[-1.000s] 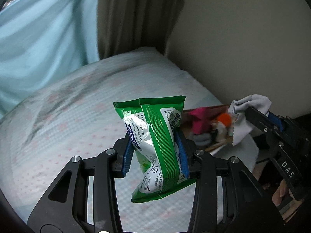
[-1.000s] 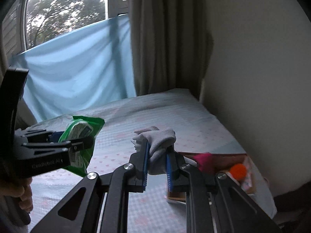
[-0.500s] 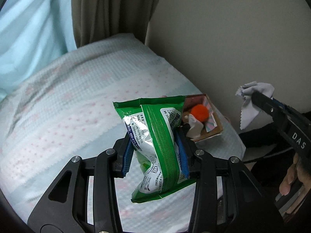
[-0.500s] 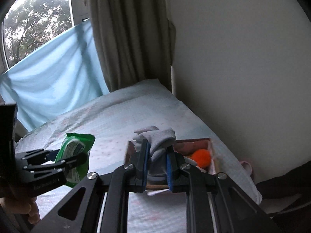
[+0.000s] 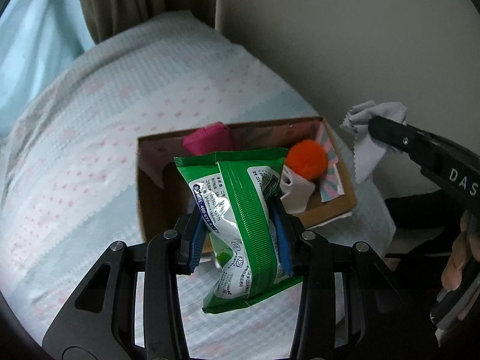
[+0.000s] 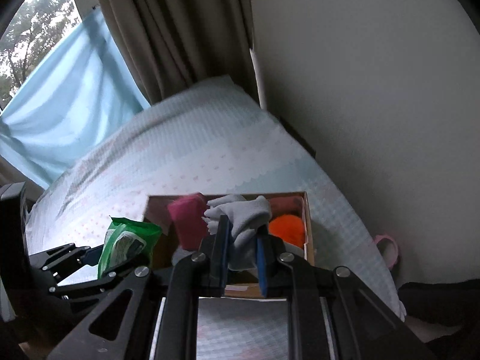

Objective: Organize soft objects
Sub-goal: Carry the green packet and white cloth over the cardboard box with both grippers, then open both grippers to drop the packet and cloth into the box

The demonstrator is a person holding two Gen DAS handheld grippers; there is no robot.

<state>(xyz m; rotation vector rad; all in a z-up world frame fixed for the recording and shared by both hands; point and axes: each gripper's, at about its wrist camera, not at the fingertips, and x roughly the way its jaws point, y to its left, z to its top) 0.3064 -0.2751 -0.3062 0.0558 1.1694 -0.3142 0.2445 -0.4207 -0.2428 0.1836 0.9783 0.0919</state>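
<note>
Tools in both hands are closed on soft items above a bed. In the left wrist view, the left tool (image 5: 240,237) fills the lower centre of the frame, its blue pads (image 5: 196,240) clamped on a crumpled green wipes packet (image 5: 240,219) that stands upright between them. The packet blocks part of the cardboard box (image 5: 144,198) lying just behind it on the bed (image 5: 75,165). Inside the box sit a pink item (image 5: 207,141) at the far wall, an orange pompom (image 5: 306,157) toward the right, and a white cloth (image 5: 295,192) below the pompom.

At the right edge of that frame, the right tool (image 5: 378,127) reaches in, pinching a grey cloth (image 5: 369,141) that hangs beside the box's right wall.

In the right wrist view, the right tool (image 6: 243,249) sits at lower centre with the grey cloth bunched between its pads, covering the middle of the box. The green packet appears at lower left, next to the box's left wall. A beige curtain (image 6: 180,36) and a pale blue drape (image 6: 69,114) hang behind the bed, a plain wall on the right.
</note>
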